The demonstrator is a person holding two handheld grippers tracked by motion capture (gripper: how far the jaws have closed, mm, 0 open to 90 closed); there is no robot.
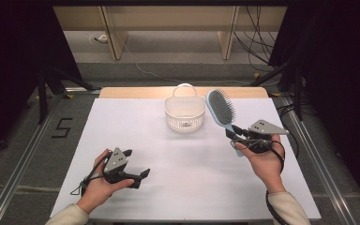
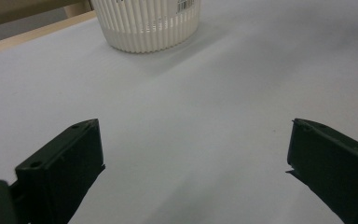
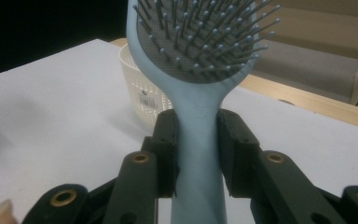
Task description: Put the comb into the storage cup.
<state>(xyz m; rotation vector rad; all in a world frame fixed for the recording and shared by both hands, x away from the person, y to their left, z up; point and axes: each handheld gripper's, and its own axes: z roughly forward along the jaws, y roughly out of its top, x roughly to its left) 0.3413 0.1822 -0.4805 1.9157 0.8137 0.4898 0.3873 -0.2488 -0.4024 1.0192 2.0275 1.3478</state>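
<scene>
A light blue hairbrush point(image 1: 221, 108) with grey bristles is held up above the white table, its head beside the white basket point(image 1: 184, 112). My right gripper point(image 1: 235, 132) is shut on the brush handle point(image 3: 197, 140), the head point(image 3: 200, 37) rising beyond the jaws. The basket point(image 3: 142, 95) stands behind and to the left of the brush in the right gripper view. My left gripper point(image 1: 138, 165) rests low over the near left of the table, open, with nothing between its jaws. In the left gripper view the gripper point(image 2: 193, 144) faces the basket point(image 2: 148, 23) at the far edge.
The white table sheet point(image 1: 136, 136) covers most of a wooden top whose back strip point(image 1: 131, 92) shows behind the basket. Dark stands point(image 1: 47, 79) flank the table, and cables point(image 1: 258, 42) lie on the floor beyond.
</scene>
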